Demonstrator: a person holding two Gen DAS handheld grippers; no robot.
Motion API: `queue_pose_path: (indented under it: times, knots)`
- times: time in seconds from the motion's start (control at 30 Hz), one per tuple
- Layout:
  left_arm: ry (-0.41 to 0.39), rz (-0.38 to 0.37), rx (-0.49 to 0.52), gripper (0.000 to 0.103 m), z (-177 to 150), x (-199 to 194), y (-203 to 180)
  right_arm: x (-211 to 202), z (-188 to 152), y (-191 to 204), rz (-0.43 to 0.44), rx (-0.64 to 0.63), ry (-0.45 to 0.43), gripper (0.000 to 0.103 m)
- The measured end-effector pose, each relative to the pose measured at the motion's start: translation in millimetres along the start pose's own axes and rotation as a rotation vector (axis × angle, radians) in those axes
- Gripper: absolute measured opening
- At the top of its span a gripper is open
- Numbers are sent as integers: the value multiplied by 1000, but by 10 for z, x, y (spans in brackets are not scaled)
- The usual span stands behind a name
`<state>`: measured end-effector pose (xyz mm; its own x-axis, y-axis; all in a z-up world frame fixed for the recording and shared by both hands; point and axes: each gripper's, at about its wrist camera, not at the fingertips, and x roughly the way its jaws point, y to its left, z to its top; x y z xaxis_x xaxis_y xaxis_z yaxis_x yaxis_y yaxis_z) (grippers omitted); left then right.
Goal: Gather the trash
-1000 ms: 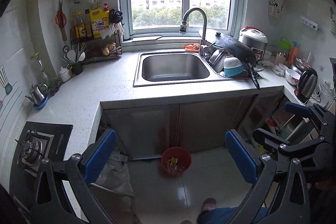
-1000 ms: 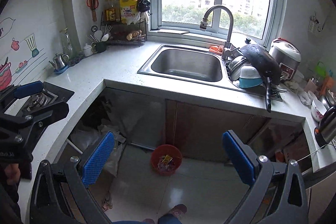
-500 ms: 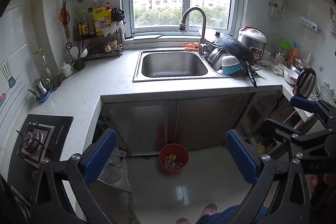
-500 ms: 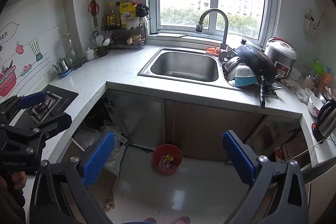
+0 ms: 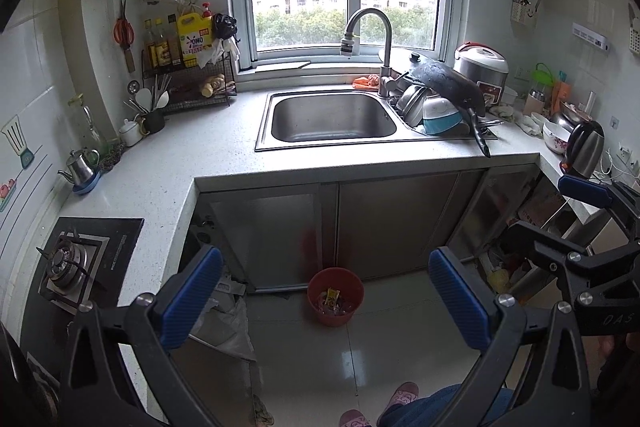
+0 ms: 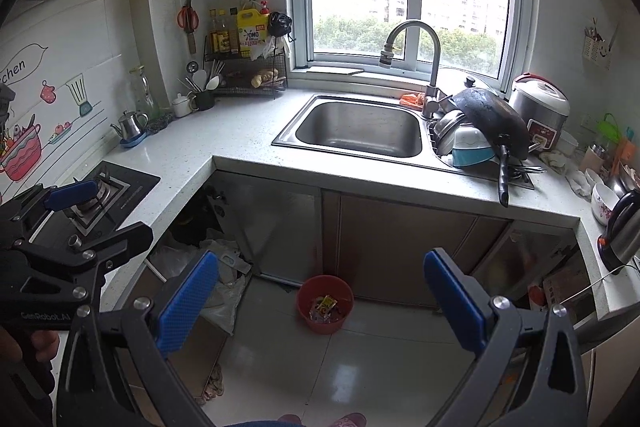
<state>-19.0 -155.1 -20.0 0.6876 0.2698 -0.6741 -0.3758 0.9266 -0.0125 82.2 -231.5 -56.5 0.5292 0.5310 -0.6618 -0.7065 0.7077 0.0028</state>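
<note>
A red trash bin (image 5: pixel 335 295) with wrappers inside stands on the tiled floor in front of the sink cabinet; it also shows in the right wrist view (image 6: pixel 325 303). My left gripper (image 5: pixel 326 301) is open and empty, held high above the floor. My right gripper (image 6: pixel 322 301) is open and empty at a similar height. The right gripper shows at the right edge of the left wrist view (image 5: pixel 576 227). The left gripper shows at the left edge of the right wrist view (image 6: pixel 68 227). Crumpled plastic bags (image 6: pixel 224 291) lie under the left counter.
An L-shaped white counter (image 5: pixel 172 163) holds a steel sink (image 5: pixel 334 119), a dish rack with a black pan (image 5: pixel 448 87), a rice cooker (image 5: pixel 482 67), a kettle (image 5: pixel 584 149) and a gas stove (image 5: pixel 76 263). Open cabinets (image 5: pixel 516 227) on the right hold clutter. My slippered feet (image 5: pixel 380 407) stand below.
Both grippers have drawn back and risen from the counter, so the kitchen looks smaller and farther. Both stay open and empty.
</note>
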Motion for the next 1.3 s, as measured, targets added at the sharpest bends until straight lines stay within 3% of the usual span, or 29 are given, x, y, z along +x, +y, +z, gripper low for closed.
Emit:
queue_pose_path:
  times: [1.3]
  knots:
    - [45,5,20,103,-58,96,38,6,-27,43,1,7,24,103]
